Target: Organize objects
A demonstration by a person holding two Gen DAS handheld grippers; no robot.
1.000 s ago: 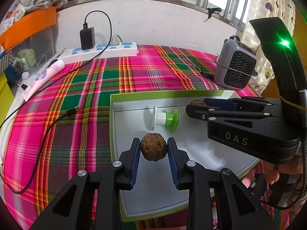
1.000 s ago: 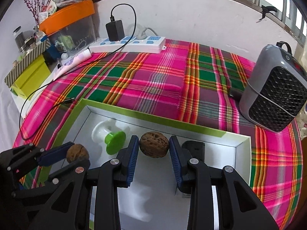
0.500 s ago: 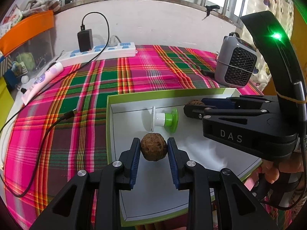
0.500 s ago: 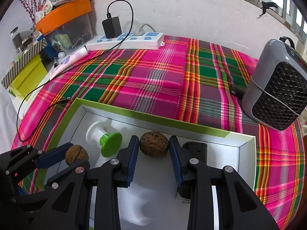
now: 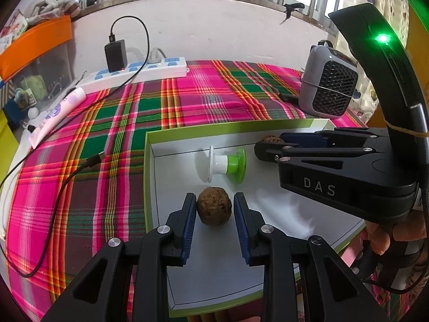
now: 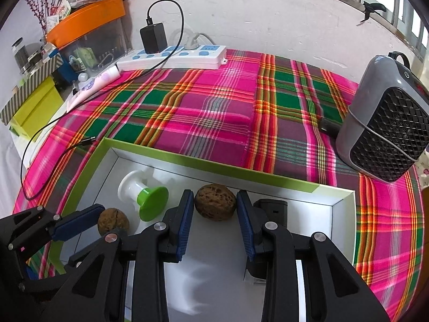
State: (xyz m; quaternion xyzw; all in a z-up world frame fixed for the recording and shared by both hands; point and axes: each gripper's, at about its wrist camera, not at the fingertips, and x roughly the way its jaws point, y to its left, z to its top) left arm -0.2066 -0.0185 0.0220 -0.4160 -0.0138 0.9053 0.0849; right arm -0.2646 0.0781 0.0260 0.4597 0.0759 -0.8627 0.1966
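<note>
Two walnuts here, one per gripper, and both are down inside the white tray with the green rim point(image 5: 147, 177), which sits on the pink and green plaid cloth point(image 5: 187, 102).

The left gripper point(image 5: 214, 208) has its jaws narrowed around a round walnut point(image 5: 214, 209). The left pad looks to be touching the shell, while a thin sliver of gap shows on the right side, so a firm squeeze can't be confirmed. The nut seems to be resting on the tray floor.

The right gripper point(image 6: 215, 205) has the same deal with the wider walnut point(image 6: 215, 204): jaws narrow, a blue pad right up against each side, nut close to the tray's far wall.

Between the two lies a white and green spool thing point(image 6: 143, 194) on its side. A black block point(image 6: 270, 212) sits in the tray just right of the right gripper.

On the cloth beyond there's a grey heater point(image 6: 386, 123), a white power strip point(image 6: 174, 56) with a black charger point(image 6: 153, 37) plugged in, and its cable point(image 5: 61, 187) trailing over the surface.
</note>
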